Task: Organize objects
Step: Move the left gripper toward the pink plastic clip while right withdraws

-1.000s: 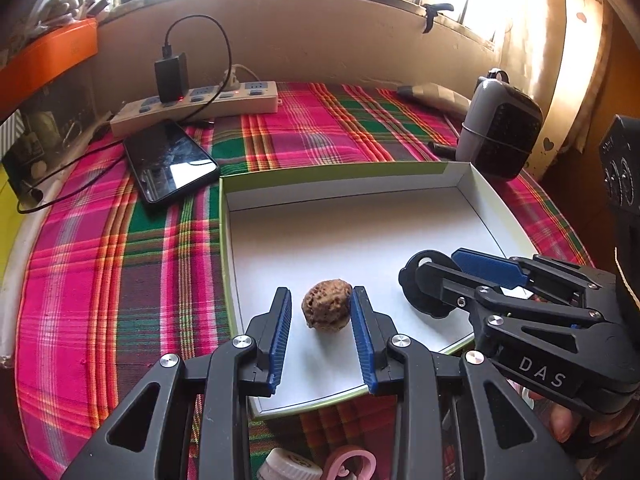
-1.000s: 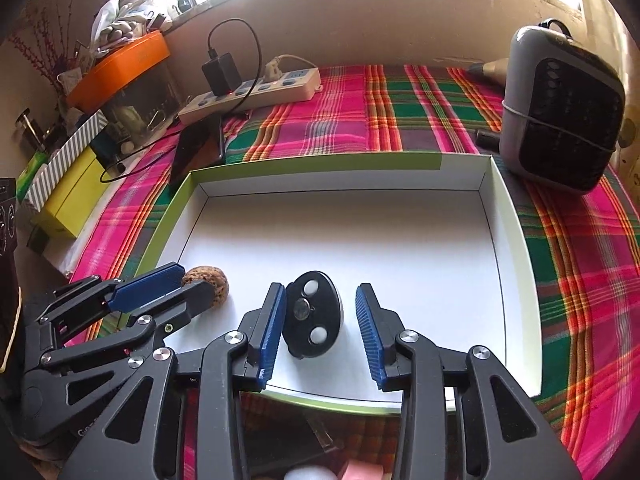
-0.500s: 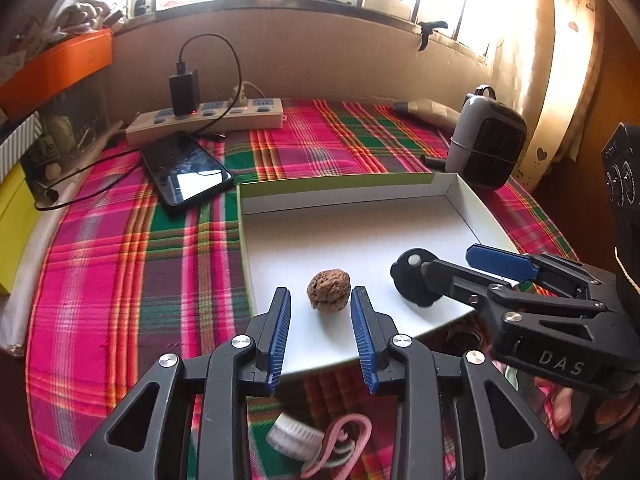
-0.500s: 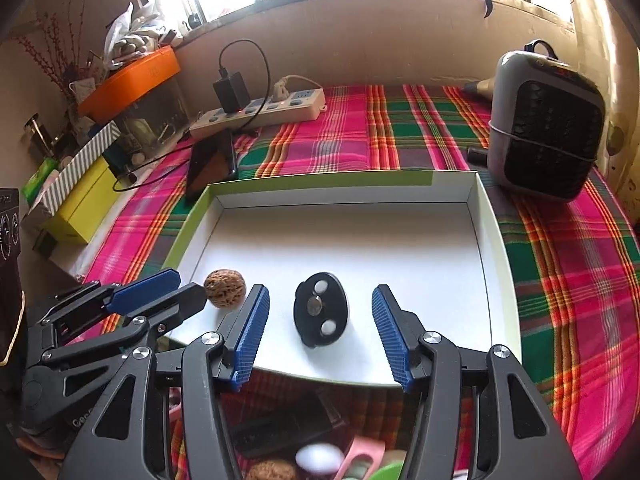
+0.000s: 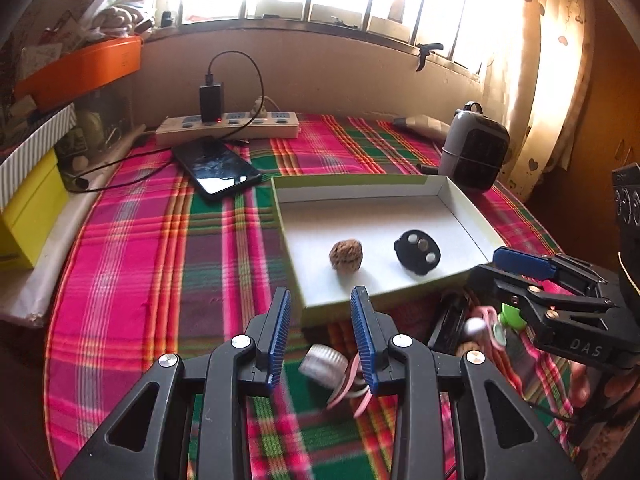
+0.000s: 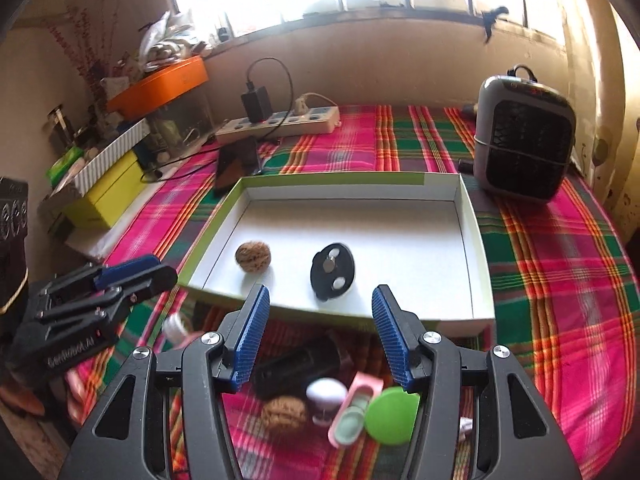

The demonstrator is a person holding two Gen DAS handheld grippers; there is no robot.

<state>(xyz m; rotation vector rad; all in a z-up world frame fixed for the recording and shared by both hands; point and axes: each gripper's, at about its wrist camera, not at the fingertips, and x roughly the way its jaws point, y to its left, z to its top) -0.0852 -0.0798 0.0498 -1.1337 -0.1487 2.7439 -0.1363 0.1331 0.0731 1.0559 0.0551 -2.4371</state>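
A white tray with a green rim [image 5: 360, 188] [image 6: 340, 188] lies on the plaid cloth. In it rest a walnut [image 5: 346, 254] [image 6: 253, 256] and a black round disc with silver dots [image 5: 418, 252] [image 6: 333, 272]. My left gripper [image 5: 320, 300] is open and empty, just short of the tray's near wall, over a white cap [image 5: 324, 364] and a pink clip [image 5: 352, 384]. My right gripper [image 6: 320, 296] stands wide open and empty, above a second walnut [image 6: 285, 414], a white oval [image 6: 326, 392], a pink case [image 6: 352, 412], a green lid [image 6: 390, 410] and a black object [image 6: 300, 364].
A phone [image 5: 216, 168] and a power strip [image 5: 228, 126] with a charger lie behind the tray at the left. A grey heater [image 6: 524, 140] stands at the back right. A yellow box [image 5: 32, 216] and stacked boxes line the left edge.
Both grippers have drawn back and up from the tray, leaving the walnut and the black disc lying in it. The right jaws have spread wider.
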